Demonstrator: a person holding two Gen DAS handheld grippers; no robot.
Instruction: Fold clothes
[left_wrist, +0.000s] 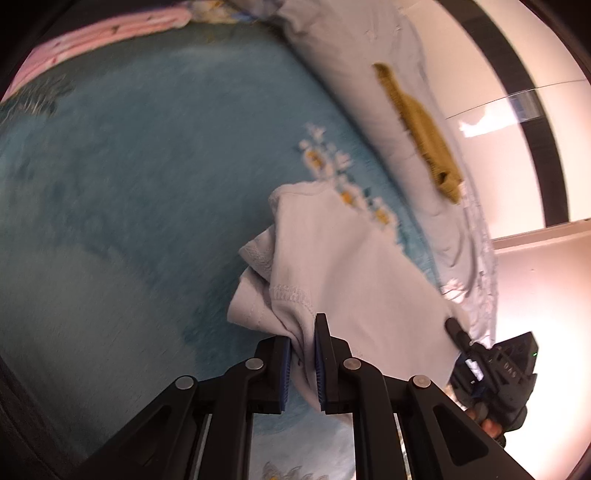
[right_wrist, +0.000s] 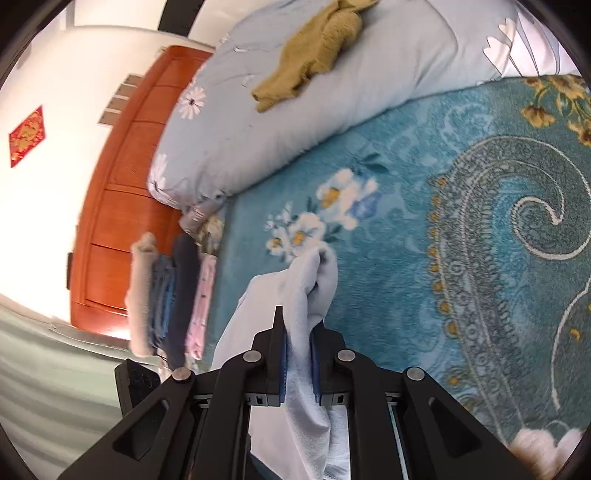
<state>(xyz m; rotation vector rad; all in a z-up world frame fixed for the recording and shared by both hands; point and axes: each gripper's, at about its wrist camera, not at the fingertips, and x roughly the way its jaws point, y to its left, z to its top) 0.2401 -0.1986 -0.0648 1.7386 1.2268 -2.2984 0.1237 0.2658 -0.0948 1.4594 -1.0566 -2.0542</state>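
Each claw is matte black plastic: two angled linkage arms per side, pinned with round silver rivets, ending in flat fingers faced with ribbed blue pads. The left claw (left_wrist: 303, 363) and right claw (right_wrist: 298, 363) look alike. Just right of the left claw, the other unit's black housing carries a small green light and embossed lettering.

Close wrist views (shared blanket (left_wrist: 129, 184))
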